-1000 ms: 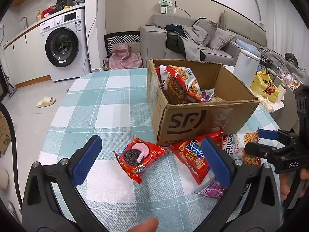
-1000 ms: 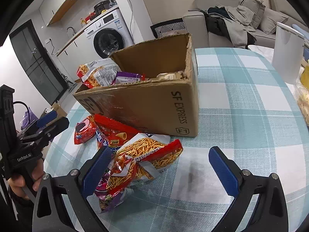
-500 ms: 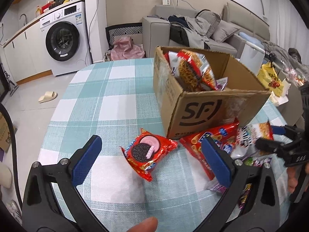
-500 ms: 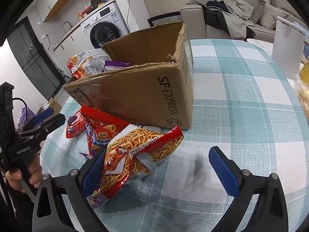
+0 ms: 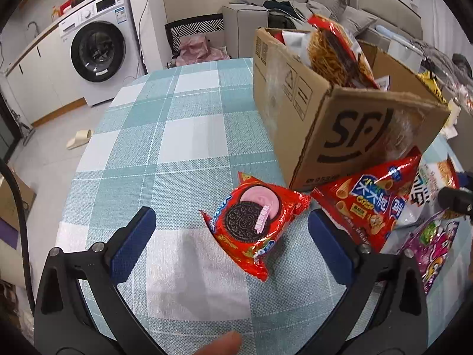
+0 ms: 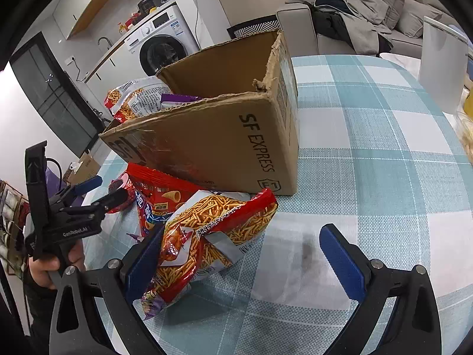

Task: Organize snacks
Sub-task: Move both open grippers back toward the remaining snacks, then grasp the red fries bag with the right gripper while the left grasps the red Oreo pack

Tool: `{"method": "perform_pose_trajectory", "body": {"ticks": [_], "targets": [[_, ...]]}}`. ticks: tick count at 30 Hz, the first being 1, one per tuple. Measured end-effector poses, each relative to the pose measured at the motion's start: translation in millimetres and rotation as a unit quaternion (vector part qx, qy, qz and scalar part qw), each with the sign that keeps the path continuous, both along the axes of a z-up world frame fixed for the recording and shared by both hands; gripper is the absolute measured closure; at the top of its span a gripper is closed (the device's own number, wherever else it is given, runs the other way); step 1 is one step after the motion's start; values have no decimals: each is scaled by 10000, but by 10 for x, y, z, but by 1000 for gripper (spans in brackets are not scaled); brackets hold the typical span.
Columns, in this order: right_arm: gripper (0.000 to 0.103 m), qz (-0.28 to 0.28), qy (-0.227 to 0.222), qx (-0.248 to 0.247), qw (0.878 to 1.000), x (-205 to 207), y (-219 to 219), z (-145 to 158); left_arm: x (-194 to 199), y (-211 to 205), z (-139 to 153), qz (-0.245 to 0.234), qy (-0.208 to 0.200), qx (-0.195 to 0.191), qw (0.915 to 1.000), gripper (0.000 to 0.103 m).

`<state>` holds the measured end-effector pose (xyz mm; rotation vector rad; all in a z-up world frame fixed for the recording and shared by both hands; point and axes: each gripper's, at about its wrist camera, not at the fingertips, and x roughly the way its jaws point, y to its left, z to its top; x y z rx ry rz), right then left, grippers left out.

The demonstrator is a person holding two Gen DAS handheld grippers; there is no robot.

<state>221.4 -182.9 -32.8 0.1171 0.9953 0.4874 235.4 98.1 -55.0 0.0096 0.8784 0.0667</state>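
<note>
2 grippers held wide, nothing gripped: left gripper [image 5: 230, 236], right gripper [image 6: 242, 254] | Oreo packet [image 5: 254, 222] framed by left | noodle-snack bag [image 6: 207, 236] beside cardboard box [image 6: 224, 145]

Noted beyond my checked tablecloth [image 5: 192, 136]: white washing machine [image 5: 100, 50] far left, slipper [image 5: 79, 138] on the floor, grey sofa [image 6: 384, 20] with heaped clothes far right, white bin [image 6: 442, 62] beside it.

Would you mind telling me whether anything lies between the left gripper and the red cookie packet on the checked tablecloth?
Nothing visible does. The red cookie packet lies flat on the teal checked tablecloth, just ahead of the open left gripper, with only bare cloth between. The brown cardboard box stands beyond it.
</note>
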Motion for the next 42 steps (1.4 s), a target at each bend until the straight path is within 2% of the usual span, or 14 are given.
{"method": "perform_pose_trajectory", "body": {"ticks": [4, 9, 15, 19, 23, 31, 33, 42], "targets": [[0, 1, -19, 15, 10000, -8, 0, 3, 30, -67, -74, -135, 14, 162, 9998, 2], [1, 44, 2, 93, 9999, -24, 6, -3, 72, -118, -156, -376, 208, 0, 9991, 37], [2, 133, 43, 173, 9998, -35, 56, -27, 60, -114, -164, -467, 186, -159, 9986, 56], [4, 195, 150, 388, 9989, -40, 81, -40, 47, -70, -137, -525, 151, -423, 9976, 58], [16, 188, 203, 422, 9987, -30, 92, -66, -28, -78, -30, -562, -2, -498, 9972, 58], [30, 210, 280, 619, 9975, -14, 80, -88, -120, -55, 188, -558, -266, -730, 9954, 58], [40, 294, 276, 718, 9966, -21, 90, -76, -151, -68, 238, -559, -317, -734, 9952, 58], [49, 424, 137, 661, 9968, -55, 128, -47, -308, -150, 444, -585, -515, -735, 9942, 58]]}}
